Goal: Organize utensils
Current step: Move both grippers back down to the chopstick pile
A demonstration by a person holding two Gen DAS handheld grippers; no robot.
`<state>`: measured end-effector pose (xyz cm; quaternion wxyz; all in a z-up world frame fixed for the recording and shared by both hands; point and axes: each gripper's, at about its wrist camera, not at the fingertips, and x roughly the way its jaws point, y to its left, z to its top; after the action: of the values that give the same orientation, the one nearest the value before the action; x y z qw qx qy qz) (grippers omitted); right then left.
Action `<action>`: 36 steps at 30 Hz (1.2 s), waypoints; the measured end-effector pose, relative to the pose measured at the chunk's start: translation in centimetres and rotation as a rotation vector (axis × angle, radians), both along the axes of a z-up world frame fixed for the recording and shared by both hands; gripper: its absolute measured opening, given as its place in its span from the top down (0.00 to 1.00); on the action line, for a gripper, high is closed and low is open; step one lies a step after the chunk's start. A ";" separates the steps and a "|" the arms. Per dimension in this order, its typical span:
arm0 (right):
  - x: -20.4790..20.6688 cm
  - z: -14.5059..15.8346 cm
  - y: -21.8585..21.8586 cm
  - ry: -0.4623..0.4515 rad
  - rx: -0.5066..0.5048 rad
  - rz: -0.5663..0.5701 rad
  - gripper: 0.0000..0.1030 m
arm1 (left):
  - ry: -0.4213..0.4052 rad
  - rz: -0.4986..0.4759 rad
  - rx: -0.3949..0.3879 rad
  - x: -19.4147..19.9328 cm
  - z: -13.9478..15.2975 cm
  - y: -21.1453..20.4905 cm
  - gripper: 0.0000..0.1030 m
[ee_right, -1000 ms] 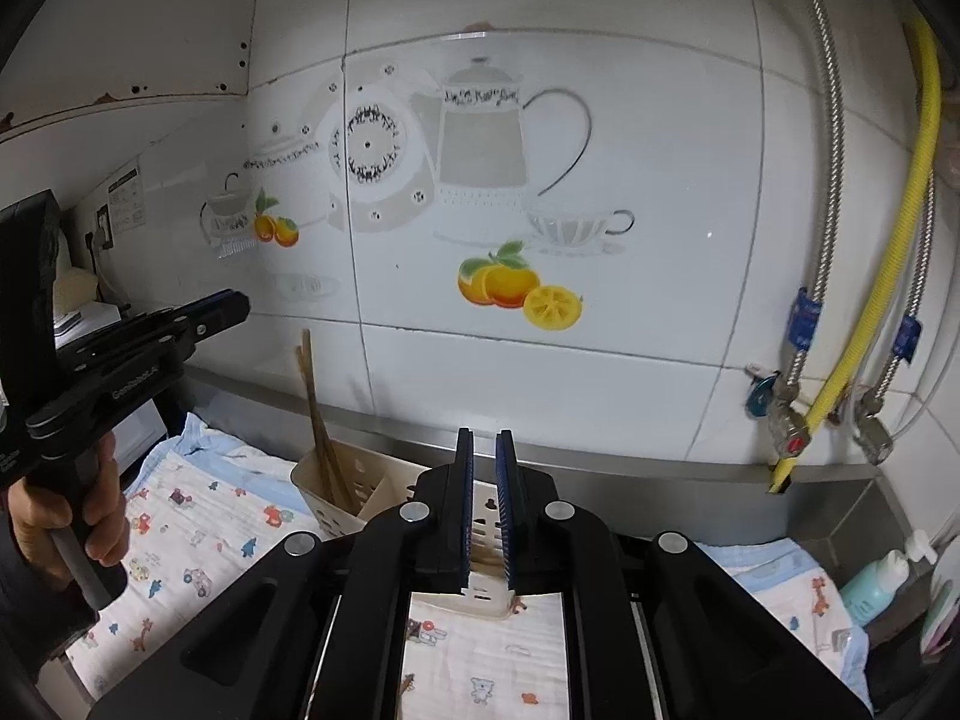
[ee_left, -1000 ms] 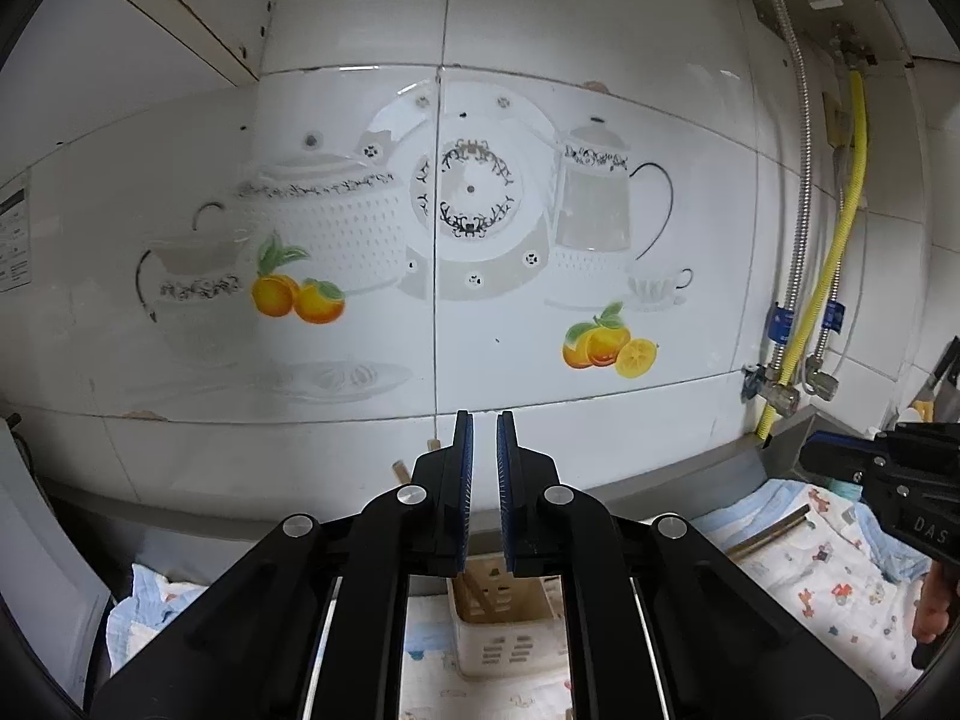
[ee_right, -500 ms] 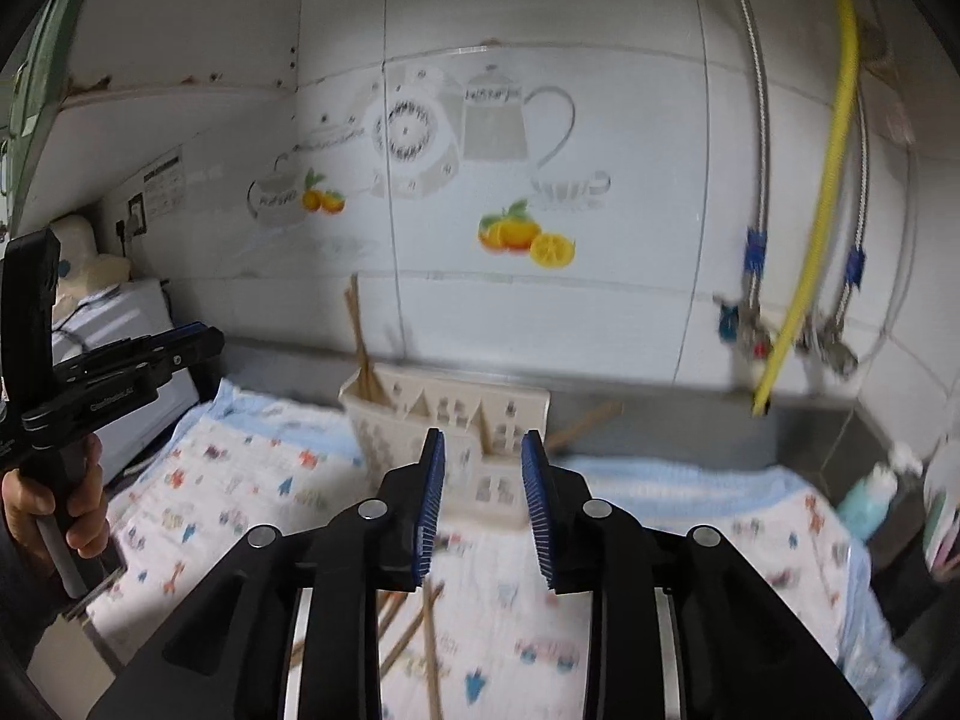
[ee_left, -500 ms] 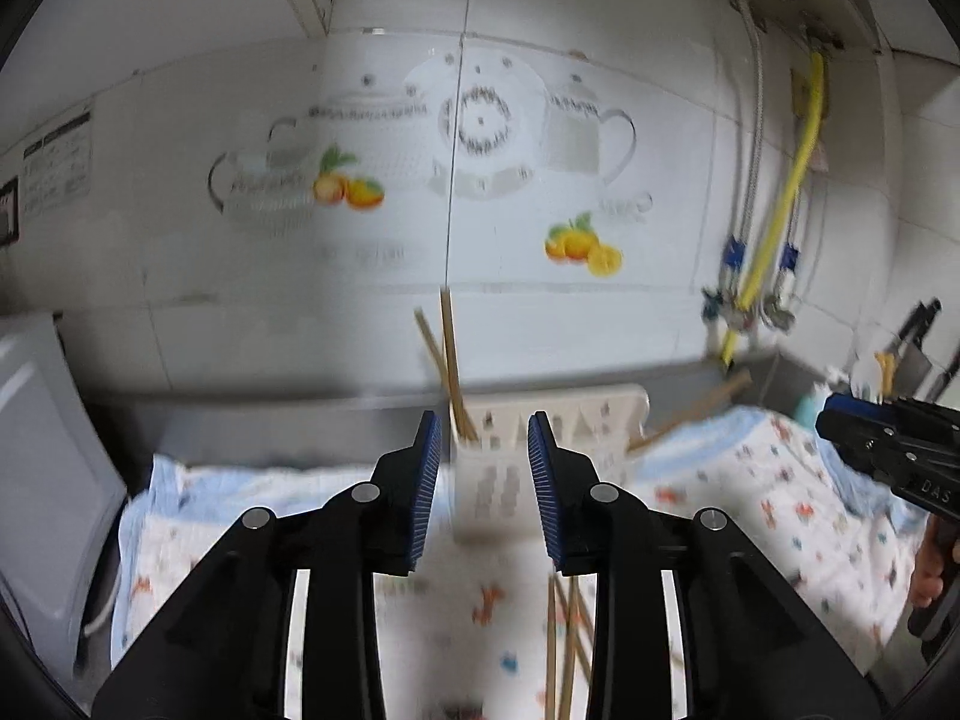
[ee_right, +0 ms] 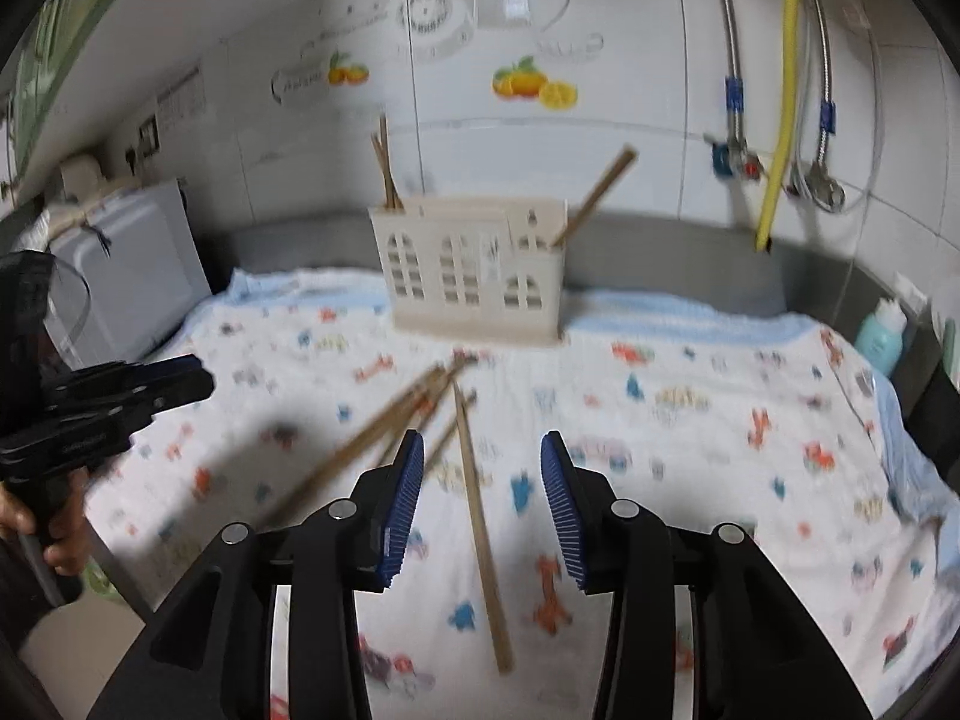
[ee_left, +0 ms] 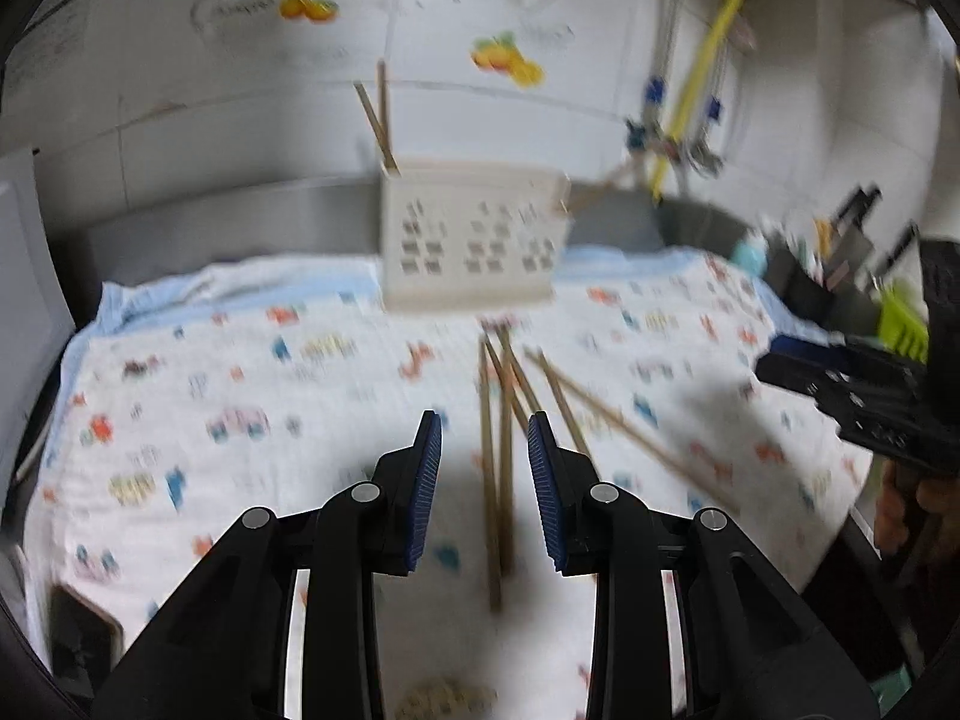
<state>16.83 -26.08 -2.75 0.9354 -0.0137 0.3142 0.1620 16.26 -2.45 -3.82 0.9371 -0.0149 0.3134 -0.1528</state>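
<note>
Now lower right gripper [ee_right: 482,474], jaws widening around nothing, onto single chopstick [ee_right: 480,516] lying loose on printed cloth [ee_right: 690,420] before cream holder [ee_right: 474,276], keep left gripper [ee_left: 485,468] parted and empty over scattered chopsticks [ee_left: 498,480], pinch mid-shaft

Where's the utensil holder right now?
The cream utensil holder stands upright at the far edge of the patterned cloth, against the tiled wall, centre of both wrist views. The loose chopsticks lie on the cloth just in front of it.
</note>
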 end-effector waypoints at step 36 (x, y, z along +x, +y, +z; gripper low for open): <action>-0.4 -8.1 -0.8 0.172 0.030 -0.038 0.61 | 0.191 0.056 0.140 0.9 -8.4 -0.6 0.76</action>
<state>16.46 -26.84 -10.82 0.9079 0.0200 0.3911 0.1495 17.13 -3.06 -12.19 0.9057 0.0274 0.4105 -0.1024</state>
